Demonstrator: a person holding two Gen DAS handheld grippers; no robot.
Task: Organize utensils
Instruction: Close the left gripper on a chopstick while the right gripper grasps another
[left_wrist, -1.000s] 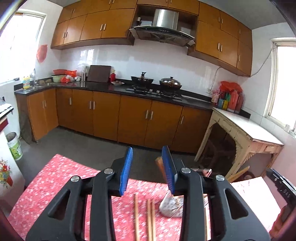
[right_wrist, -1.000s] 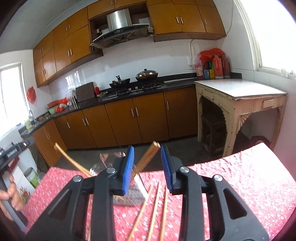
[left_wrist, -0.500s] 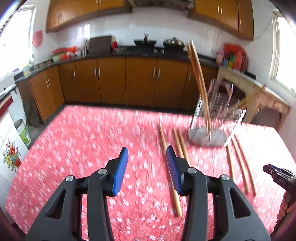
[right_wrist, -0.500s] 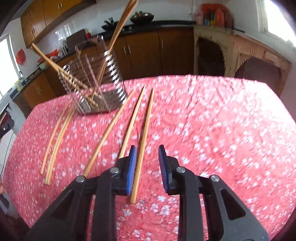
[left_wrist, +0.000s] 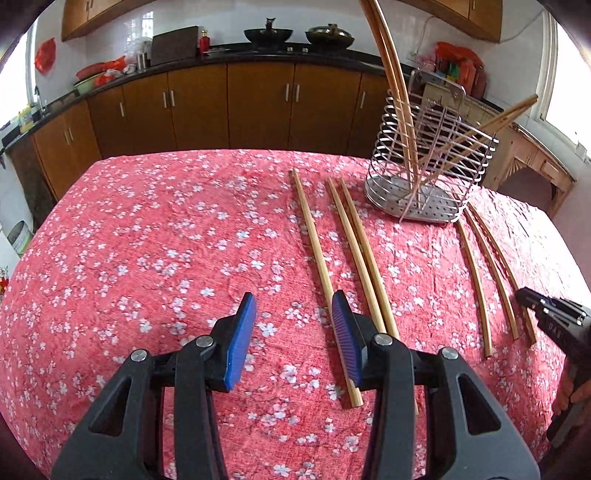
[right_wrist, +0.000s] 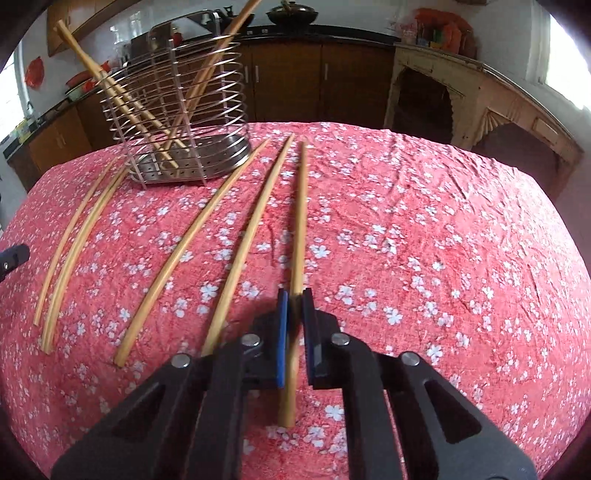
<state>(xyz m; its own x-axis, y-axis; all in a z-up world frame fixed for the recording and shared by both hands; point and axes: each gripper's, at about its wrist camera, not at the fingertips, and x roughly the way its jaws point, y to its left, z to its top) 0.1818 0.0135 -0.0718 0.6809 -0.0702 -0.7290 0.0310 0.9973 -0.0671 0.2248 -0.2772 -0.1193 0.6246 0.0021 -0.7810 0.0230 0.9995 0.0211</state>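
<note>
A: Wire caddy (right_wrist: 177, 110): contents?
B: Several chopsticks, leaning; tops cut off by frame.
A: Grippers?
B: Right gripper (right_wrist: 294, 328) just closed onto one chopstick (right_wrist: 300, 206) on the tablecloth (right_wrist: 443, 240). Left gripper (left_wrist: 291, 332) agape, empty, beside three loose chopsticks (left_wrist: 314, 236).

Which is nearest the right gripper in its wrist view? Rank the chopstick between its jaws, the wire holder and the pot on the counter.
1. Chopstick: clamped in the right gripper.
2. Wire holder: upper left, on the table.
3. Pot: top, far counter.
</note>
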